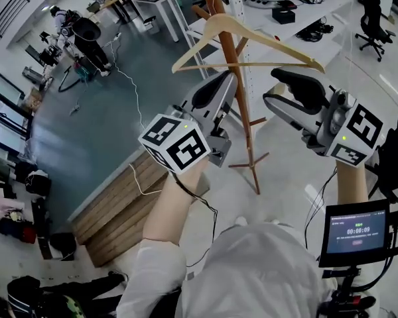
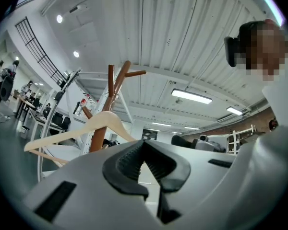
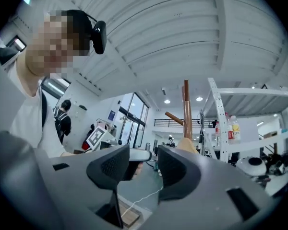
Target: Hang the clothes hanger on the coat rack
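Hanger [image 1: 268,38] is looking like it's hanging off the top of the coat rack [image 1: 244,121], sitting right against the brown pole, though I can't make out the hook itself. Neither gripper is touching it. The left gripper [image 1: 224,83] is hovering just below the hanger with its jaws pinched together on nothing. The right gripper [image 1: 270,88] is sitting beside the pole with its jaws apart and empty. I'm guessing the job's basically done, with only pulling back left.
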Motion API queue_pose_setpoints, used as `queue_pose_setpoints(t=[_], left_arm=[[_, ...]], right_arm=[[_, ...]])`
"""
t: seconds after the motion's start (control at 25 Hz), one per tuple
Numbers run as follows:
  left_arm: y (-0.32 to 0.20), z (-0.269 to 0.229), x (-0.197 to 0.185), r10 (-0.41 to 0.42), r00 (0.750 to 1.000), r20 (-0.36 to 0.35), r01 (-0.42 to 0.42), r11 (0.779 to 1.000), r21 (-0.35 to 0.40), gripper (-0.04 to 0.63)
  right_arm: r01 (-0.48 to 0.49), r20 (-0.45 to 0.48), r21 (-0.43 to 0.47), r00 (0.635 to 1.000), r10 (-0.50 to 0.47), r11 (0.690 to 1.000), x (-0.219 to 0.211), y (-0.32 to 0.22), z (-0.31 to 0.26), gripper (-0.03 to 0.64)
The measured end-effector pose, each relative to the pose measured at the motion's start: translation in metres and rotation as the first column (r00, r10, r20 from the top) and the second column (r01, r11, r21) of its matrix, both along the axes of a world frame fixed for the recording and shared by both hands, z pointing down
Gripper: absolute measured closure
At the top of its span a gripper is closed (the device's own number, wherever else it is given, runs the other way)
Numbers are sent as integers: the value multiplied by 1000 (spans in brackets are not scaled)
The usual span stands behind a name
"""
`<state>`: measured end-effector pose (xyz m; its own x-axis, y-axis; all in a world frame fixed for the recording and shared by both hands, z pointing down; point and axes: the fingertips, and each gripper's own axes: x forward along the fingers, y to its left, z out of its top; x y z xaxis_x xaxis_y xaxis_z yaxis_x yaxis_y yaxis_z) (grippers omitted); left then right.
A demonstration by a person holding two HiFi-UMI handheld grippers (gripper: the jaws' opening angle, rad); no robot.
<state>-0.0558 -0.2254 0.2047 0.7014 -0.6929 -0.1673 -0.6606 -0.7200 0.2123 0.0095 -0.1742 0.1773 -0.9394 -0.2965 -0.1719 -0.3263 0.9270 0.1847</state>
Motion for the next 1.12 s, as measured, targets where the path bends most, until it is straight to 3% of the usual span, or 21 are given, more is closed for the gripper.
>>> queue_pose_setpoints(t=[0.16,0.32,0.4,0.48,0.72,0.84,0.96,1.12], left_arm=[[20,20,16,35,999,-6,-35,999,0,589],[32,52,27,54,998,-38,-55,998,-36,589],[36,70,35,65,997,-35,-67,996,-63,589],[37,87,43,71,997,-25,-73,994,-87,589],[36,131,58,82,993,-81,-93,986,-137,589],[37,154,72,110,988,-113,-129,975,-181,589],[43,172,85,146,984,-98,-165,961,-224,589],[39,175,89,156,984,-87,-172,959,-226,589]], right_arm=[[-1,114,-76,993,10,997,10,11,20,419],[-76,173,-113,980,95,991,20,12,45,422],[-102,206,-158,969,134,982,29,10,58,469],[-120,226,-199,960,165,973,38,5,72,469],[-240,163,-218,947,278,946,56,0,120,469],[-252,183,-273,934,307,928,68,0,140,469],[-281,189,-319,917,351,905,78,6,158,469],[-293,195,-339,908,372,894,81,2,165,469]])
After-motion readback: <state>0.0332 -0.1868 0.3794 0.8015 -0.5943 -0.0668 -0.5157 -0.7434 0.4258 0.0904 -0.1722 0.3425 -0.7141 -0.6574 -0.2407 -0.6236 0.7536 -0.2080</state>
